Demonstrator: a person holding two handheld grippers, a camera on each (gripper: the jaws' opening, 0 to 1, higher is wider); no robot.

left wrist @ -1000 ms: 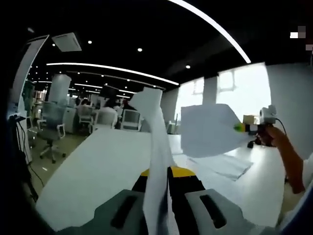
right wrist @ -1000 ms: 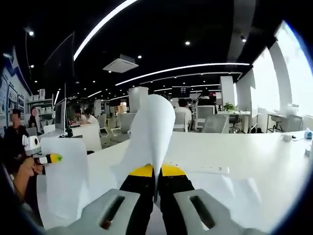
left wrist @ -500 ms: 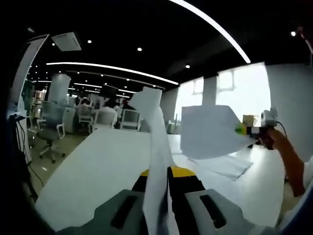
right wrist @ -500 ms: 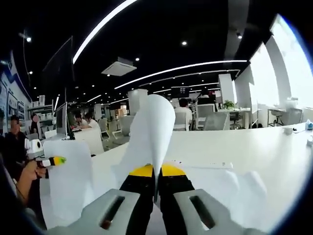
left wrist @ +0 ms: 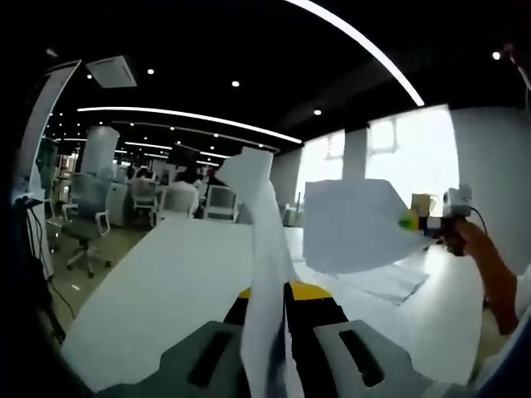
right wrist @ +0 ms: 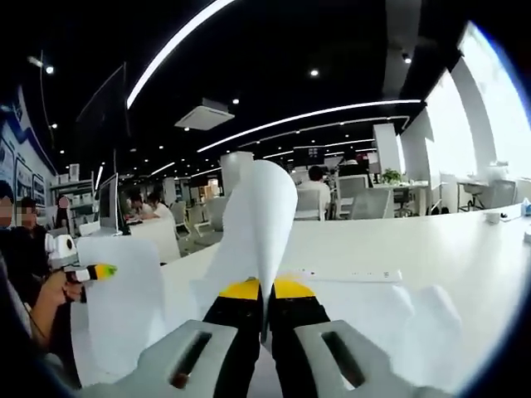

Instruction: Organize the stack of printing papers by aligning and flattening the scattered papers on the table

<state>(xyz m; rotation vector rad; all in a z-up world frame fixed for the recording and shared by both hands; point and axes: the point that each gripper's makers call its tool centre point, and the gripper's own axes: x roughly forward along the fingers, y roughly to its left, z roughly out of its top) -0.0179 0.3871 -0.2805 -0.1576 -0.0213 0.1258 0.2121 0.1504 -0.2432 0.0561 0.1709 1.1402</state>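
In the left gripper view my left gripper (left wrist: 274, 292) is shut on a white sheet (left wrist: 264, 240) that rises edge-on from between its jaws. To the right, a hand holds my right gripper (left wrist: 412, 220), which pinches a second sheet (left wrist: 357, 225) in the air above several loose papers (left wrist: 377, 280) on the white table (left wrist: 166, 282). In the right gripper view my right gripper (right wrist: 264, 288) is shut on its curled sheet (right wrist: 264, 220). The left gripper (right wrist: 99, 271) shows at the left with its sheet (right wrist: 124, 311) hanging. Loose papers (right wrist: 398, 311) lie flat on the table.
A white power strip (right wrist: 353, 274) lies on the table beyond the papers. Office chairs (left wrist: 87, 211) and desks with seated people stand past the far table edge. Bright windows (left wrist: 411, 149) line one side. A person's forearm (left wrist: 489, 265) reaches in at the right.
Both grippers keep their sheets pinched. The right-held sheet has drifted slightly left in the left gripper view, and the left gripper has shifted slightly right in the right gripper view.
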